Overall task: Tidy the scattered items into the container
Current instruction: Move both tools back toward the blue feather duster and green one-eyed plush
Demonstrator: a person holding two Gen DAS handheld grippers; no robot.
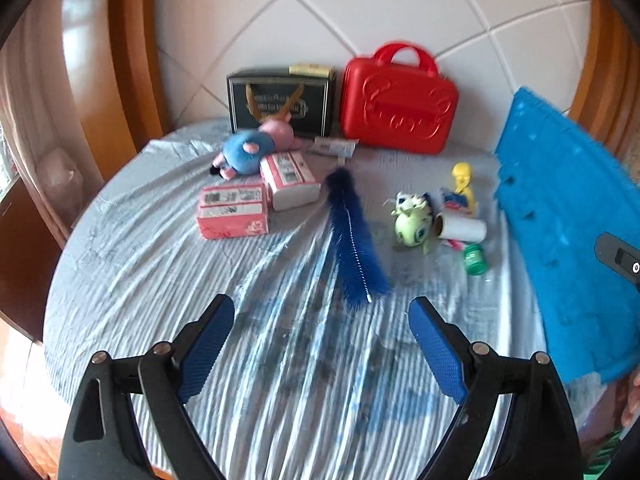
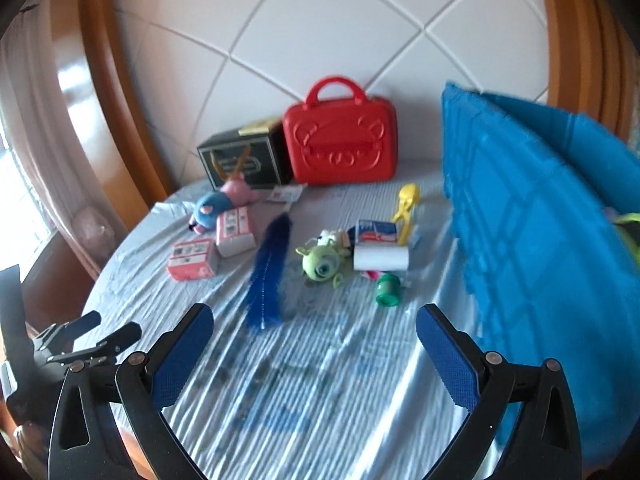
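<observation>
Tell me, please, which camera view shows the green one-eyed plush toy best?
The right wrist view: the green one-eyed plush toy faces that camera, so its single eye and horns are plain. The left wrist view shows the same toy turned sideways and more blurred, beside the white roll, its eye partly hidden.

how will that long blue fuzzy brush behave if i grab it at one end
The brush will probably droop or bend: it looks long and thin, built on a twisted wire core. It is likely light, being mostly fluffy bristles. The bristles should squash under the pads, so the grip may feel loose unless it closes onto the core.
</observation>
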